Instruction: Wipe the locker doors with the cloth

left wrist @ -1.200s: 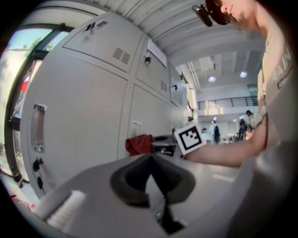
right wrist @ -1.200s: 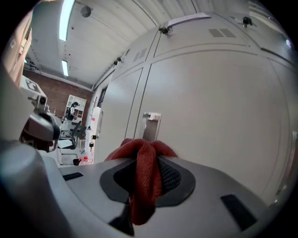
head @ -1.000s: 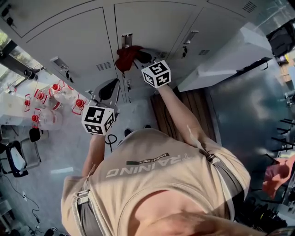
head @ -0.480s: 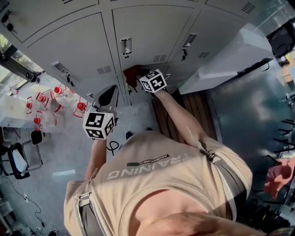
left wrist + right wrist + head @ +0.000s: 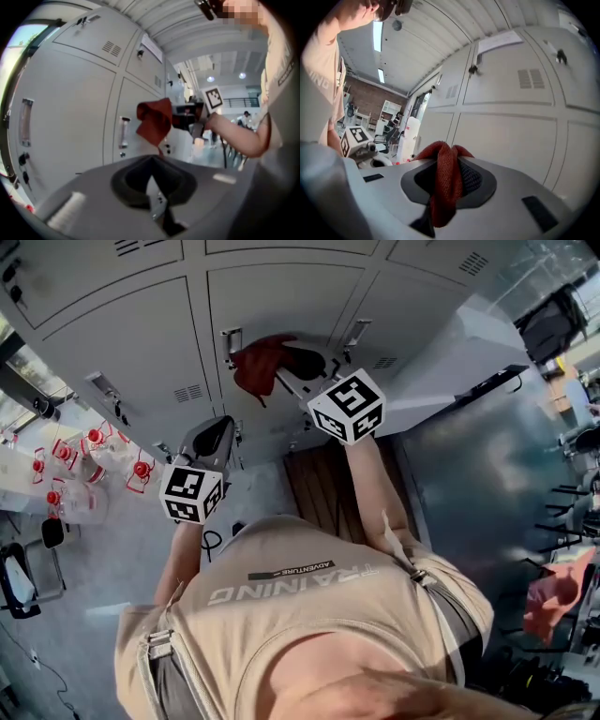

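The red cloth (image 5: 256, 363) is bunched against the middle grey locker door (image 5: 272, 296), just right of its handle (image 5: 231, 339). My right gripper (image 5: 292, 368) is shut on the cloth, raised at arm's length. In the right gripper view, the cloth (image 5: 446, 173) hangs pinched between the jaws of my right gripper (image 5: 443, 190), close to the door panels (image 5: 506, 136). My left gripper (image 5: 213, 433) is held lower, off the doors, shut with nothing in it. In the left gripper view, my left gripper (image 5: 153, 187) points at the doors, with the cloth (image 5: 154, 119) ahead.
Large water bottles with red caps (image 5: 94, 460) stand on the floor at the left. A white slanted panel (image 5: 459, 348) juts out from the lockers on the right. A brown wooden strip (image 5: 319, 488) lies below the lockers. A black chair (image 5: 19, 573) is at far left.
The right gripper took the cloth down to the lower vents and has come back up to handle height. The left gripper has barely moved.
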Tool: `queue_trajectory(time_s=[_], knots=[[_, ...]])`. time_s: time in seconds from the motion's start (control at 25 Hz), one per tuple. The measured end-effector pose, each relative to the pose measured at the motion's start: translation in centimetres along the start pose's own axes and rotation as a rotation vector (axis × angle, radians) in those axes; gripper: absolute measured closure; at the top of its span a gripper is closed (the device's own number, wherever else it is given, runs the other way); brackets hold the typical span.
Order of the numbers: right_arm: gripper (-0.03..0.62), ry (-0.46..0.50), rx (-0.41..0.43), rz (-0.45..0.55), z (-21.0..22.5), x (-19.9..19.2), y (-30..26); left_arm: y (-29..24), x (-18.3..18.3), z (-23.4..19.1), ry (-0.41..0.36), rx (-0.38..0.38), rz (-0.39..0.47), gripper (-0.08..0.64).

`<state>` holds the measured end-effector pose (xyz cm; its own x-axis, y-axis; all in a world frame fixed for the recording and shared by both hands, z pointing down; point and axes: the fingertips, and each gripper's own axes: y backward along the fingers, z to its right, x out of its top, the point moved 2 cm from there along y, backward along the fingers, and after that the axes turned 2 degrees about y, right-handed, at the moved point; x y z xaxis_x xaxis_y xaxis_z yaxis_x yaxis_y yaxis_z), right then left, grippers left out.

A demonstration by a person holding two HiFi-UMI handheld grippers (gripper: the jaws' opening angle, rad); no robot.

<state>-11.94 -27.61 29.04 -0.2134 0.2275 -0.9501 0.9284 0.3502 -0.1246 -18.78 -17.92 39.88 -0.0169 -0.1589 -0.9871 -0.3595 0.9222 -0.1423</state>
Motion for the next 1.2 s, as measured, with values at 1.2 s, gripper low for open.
queue_trajectory(time_s=[1.2], knots=[[0.528, -0.122, -0.234, -0.021, 8.2, -6.1, -2.6, 1.2, -2.9, -0.5, 0.055, 0.053, -0.043, 0.555]])
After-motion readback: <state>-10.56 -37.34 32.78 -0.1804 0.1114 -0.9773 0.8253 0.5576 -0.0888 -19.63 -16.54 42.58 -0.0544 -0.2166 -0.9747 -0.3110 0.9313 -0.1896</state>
